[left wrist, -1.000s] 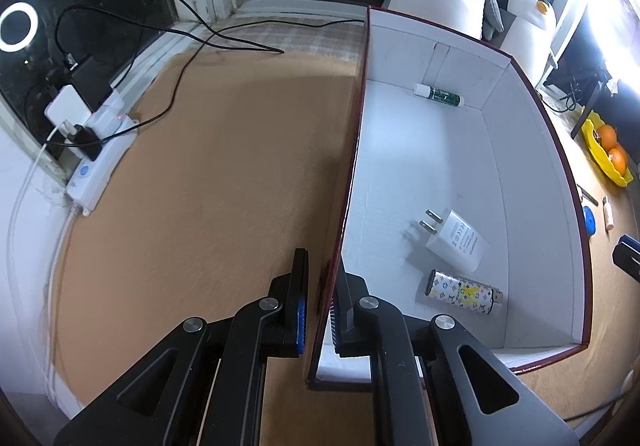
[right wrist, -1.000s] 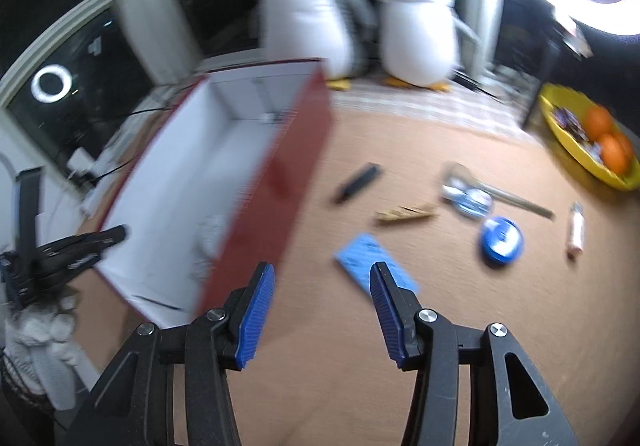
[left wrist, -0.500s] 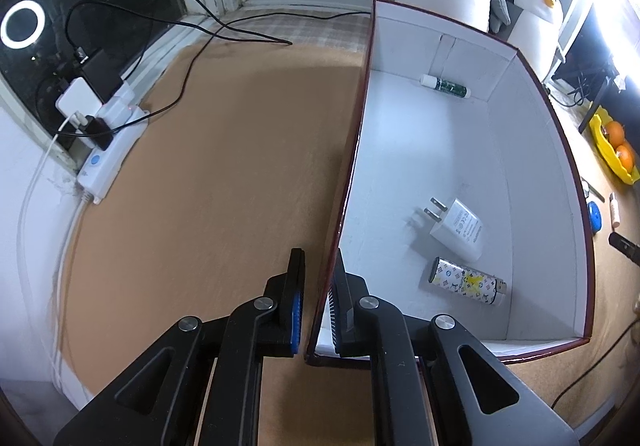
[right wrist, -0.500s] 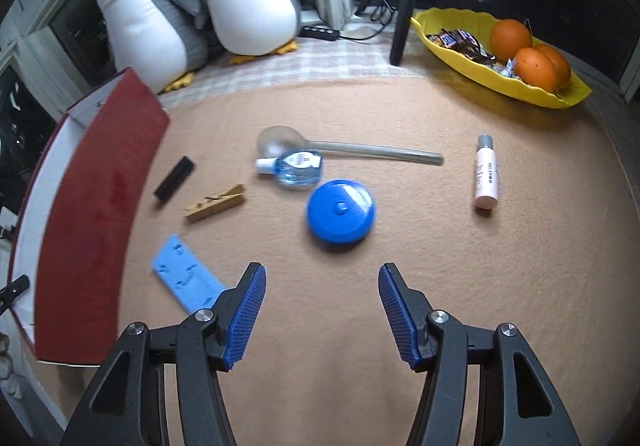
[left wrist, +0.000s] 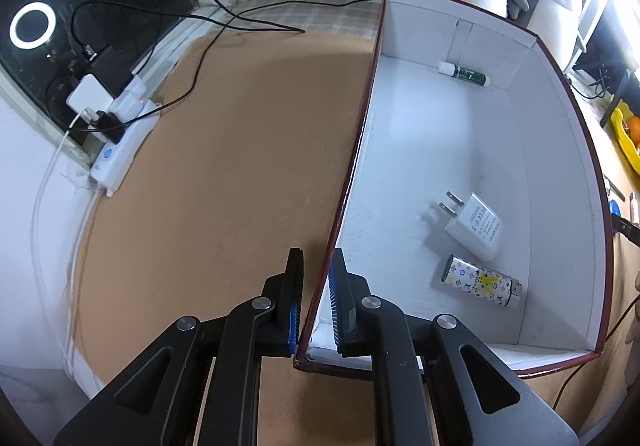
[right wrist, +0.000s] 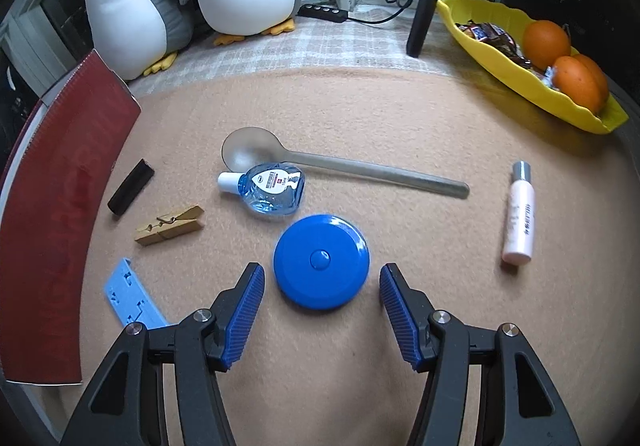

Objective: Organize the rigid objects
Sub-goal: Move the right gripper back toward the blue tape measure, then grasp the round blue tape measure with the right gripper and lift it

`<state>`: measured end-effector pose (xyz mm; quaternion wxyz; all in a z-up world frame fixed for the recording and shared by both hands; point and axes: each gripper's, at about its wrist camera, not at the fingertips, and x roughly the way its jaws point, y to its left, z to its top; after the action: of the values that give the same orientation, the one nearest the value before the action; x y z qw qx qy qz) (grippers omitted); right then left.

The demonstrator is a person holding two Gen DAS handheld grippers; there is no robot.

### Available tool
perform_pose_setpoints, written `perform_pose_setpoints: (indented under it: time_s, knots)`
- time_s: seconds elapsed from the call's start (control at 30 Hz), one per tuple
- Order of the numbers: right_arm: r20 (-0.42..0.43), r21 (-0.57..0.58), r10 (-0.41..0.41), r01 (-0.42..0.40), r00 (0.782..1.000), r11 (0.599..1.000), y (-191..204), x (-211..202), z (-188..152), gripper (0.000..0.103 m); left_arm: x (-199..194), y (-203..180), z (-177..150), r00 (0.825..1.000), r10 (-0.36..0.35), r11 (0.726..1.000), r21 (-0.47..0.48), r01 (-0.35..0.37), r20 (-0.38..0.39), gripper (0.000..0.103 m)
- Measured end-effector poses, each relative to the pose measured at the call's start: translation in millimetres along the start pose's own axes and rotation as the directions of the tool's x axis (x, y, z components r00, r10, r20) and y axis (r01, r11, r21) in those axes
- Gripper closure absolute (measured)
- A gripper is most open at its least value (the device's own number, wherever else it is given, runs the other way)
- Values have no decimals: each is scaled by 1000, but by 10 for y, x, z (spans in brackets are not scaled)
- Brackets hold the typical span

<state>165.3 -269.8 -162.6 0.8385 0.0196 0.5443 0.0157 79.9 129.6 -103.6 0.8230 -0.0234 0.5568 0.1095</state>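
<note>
Left wrist view: my left gripper (left wrist: pixel 315 300) has its jaws clamped on the near side wall of the box (left wrist: pixel 560 150), one pad outside, one inside. Inside the box lie a white plug adapter (left wrist: pixel 474 227) with small print I cannot read, a monogram-patterned tube (left wrist: pixel 480 281) just nearer than it, and a green tube (left wrist: pixel 464 73) by the far wall.

Right wrist view: my right gripper (right wrist: pixel 322 296) has its jaws apart, just widened, either side of the blue round case (right wrist: pixel 321 261) on the bench (right wrist: pixel 420 126), not touching. Beyond the case lie an eye-drop bottle (right wrist: pixel 268 188) with an unreadable label and a spoon (right wrist: pixel 320 162).
</note>
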Motion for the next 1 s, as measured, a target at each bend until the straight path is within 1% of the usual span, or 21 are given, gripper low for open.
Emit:
perform_pose_setpoints:
  time_s: [0.17,0.2,0.27,0.3,0.53,0.63,0.8,0.93,1.0]
  knots:
    - [1,-30,-17,17,1000,999,21,50,19,47,6,-8,-1,1000,16,1000,-5,-16,-4,90]
    - [1,-33,-19,19,1000,999,21,51,21,49,6,-6,-2,1000,16,1000,-8,-17,-5,90]
    - [-1,-40,-30,30,1000,999,21,51,25,56,7,-2,0,1000,17,1000,-11,-17,-6,90]
    - [-4,-43,-30,30,1000,999,20,55,32,57,7,1,-1,1000,17,1000,-12,-17,-6,90]
    - [5,-30,-25,25,1000,999,-2,-18,-6,57,-10,9,-9,1000,10,1000,-13,-10,2,90]
    - [25,-30,-21,21,999,999,31,-156,-26,57,-22,27,-20,1000,-4,1000,-20,4,8,90]
    - [80,-56,0,4,997,998,210,-496,-39,57,-40,43,-36,999,-27,999,-21,27,23,90]
    - [124,-95,39,-28,992,995,462,-782,-49,57,-55,54,-45,998,-45,999,-17,46,36,91]
    - [144,-126,62,-44,988,991,648,-928,-63,57,-61,64,-49,998,-53,998,-18,54,44,92]
